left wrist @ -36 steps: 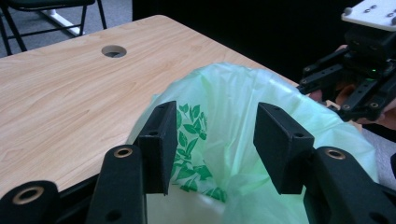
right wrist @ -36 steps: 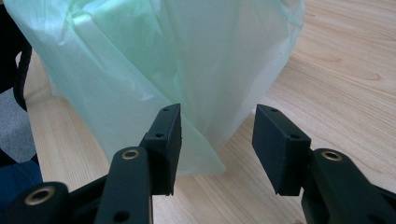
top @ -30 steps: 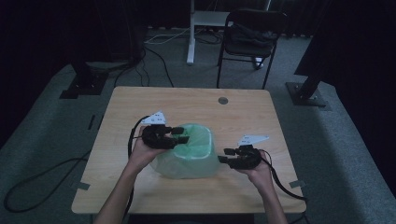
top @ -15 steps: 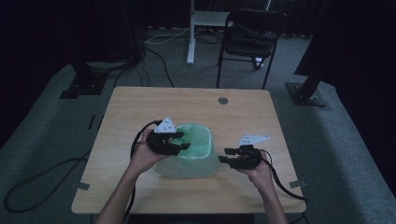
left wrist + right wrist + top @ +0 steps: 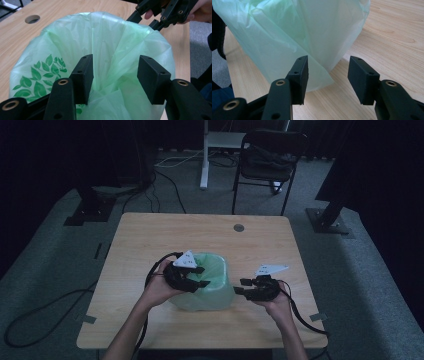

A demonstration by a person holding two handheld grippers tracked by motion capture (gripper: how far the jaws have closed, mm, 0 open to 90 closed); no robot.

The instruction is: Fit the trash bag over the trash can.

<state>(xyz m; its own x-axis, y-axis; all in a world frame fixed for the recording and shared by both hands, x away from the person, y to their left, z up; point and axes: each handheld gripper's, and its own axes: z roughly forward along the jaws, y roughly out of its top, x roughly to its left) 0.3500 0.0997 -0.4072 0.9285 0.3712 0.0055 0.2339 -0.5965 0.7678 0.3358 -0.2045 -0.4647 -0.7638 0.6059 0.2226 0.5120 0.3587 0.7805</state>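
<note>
Dim grey carpet surrounded a pale wooden surface (image 5: 150,240) with a small round hole (image 5: 239,227) near its far edge.

On that surface, the left gripper (image 5: 200,277) sat over the near left rim of a translucent light green plastic bag (image 5: 212,290) that stood open and upright in the middle of the near half. Its jaws were spread wide and held nothing. In the left gripper view, the left gripper (image 5: 115,80) pointed down into the bag's open mouth, with the thin green plastic bag (image 5: 110,45) bunched between and below the two black pads and a darker green leaf print (image 5: 42,75) on the bag's inside wall at the left. The person's left hand (image 5: 157,287) gripped the tool from behind, and a black cable looped off toward the surface's left edge.

The right gripper (image 5: 242,286) lay just beside the bag's right side, low near the surface, jaws also spread wide and empty. In the right gripper view, the right gripper (image 5: 328,80) faced the bag's outer wall (image 5: 294,37), whose loose lower edge hung down between the pads and rested on the wood. Whether either pad touched the plastic could not be told. The person's right hand (image 5: 277,300) held this tool, its grey three-cornered plate on top.

Farther off, a dark folding chair (image 5: 267,162) and a white stand post (image 5: 204,155) stood on the carpet beyond the surface, with cables across the floor.
</note>
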